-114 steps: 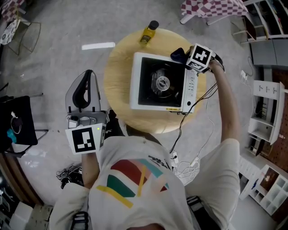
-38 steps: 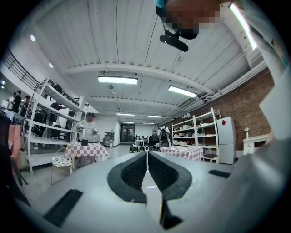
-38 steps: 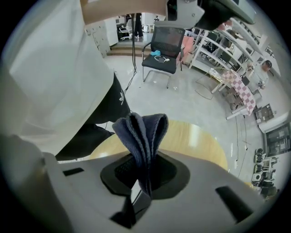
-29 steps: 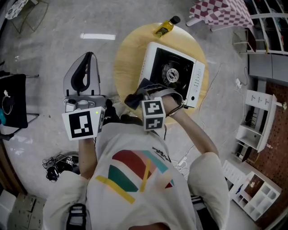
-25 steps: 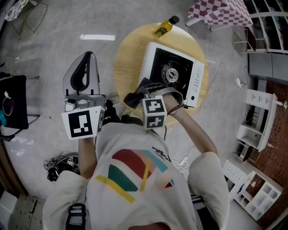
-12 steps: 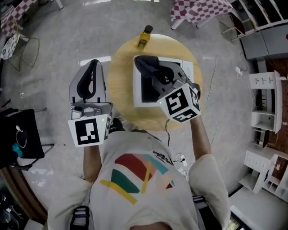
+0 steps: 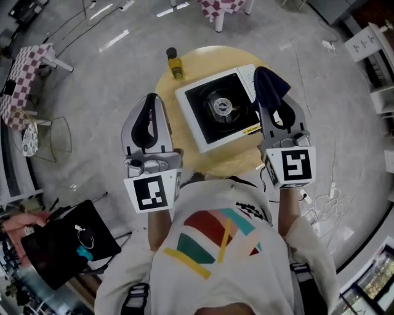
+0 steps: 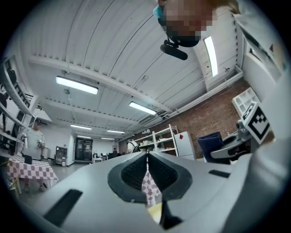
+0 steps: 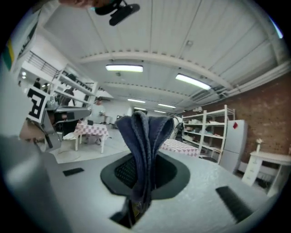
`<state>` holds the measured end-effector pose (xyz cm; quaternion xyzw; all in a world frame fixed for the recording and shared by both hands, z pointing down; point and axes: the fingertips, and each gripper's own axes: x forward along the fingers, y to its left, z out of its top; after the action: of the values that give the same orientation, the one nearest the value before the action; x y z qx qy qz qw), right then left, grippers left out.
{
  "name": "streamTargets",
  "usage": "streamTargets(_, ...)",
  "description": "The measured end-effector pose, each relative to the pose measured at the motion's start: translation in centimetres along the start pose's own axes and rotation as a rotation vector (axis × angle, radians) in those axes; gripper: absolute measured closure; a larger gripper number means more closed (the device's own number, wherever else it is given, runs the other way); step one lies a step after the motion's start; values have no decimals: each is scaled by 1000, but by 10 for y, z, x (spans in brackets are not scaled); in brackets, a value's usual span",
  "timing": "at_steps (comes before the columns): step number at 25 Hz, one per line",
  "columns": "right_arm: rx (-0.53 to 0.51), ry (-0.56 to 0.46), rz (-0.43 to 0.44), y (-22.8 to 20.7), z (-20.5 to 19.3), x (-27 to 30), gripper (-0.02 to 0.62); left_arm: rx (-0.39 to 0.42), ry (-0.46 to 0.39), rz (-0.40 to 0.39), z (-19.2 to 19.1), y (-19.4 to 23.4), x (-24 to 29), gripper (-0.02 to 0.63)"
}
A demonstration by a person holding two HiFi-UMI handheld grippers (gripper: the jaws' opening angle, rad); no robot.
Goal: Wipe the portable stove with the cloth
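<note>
The white portable stove [image 7: 217, 109] with its black top and burner sits on the round wooden table [image 7: 184, 154]. My right gripper [image 7: 274, 101] is held up to the right of the stove, apart from it, shut on a folded dark blue cloth [image 7: 268, 85]. In the right gripper view the cloth [image 9: 145, 134] stands up out of the right gripper [image 9: 142, 169], against the ceiling. My left gripper [image 7: 149, 99] hangs over the table's left edge, shut and empty. In the left gripper view the left gripper [image 8: 147, 157] has its jaws pressed together.
A yellow bottle [image 7: 174, 63] stands at the table's far left rim. A checkered table [image 7: 220, 6] is beyond it. White cables [image 7: 320, 203] lie on the floor to the right, a black bag [image 7: 68, 243] and a wire chair [image 7: 44, 138] to the left.
My right gripper has come off the stove top with the cloth and now sits to the stove's right. The left gripper stays raised at the left. The head view has shifted.
</note>
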<state>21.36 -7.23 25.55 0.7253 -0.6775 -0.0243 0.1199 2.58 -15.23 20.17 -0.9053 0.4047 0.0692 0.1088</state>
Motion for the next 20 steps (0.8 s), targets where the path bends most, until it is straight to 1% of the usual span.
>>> streamTargets(3,136,-13,-112,-20,-23,-24,561,-3,-3,-25,3,-12,10,597)
streamTargets(6,295,21,-141,-25,-53,-38,561,-14,-9,-61,4,-24,15,597)
streamTargets(7,332,27,-144,-26,-60,-42,561,-13,-14,-73,5,-27,16,597)
streamTargets(8,347,33,-153,-26,-65,-45,561,-10,-17,-83,6,-31,16,597)
streamTargets(13,289,60,-264,-40,-74,-63,563,-5,-21,-116,9,-43,21,598)
streamTargets(20,262,59,-294,-54,-73,-73,563,-5,-26,-141,11,-55,27,597)
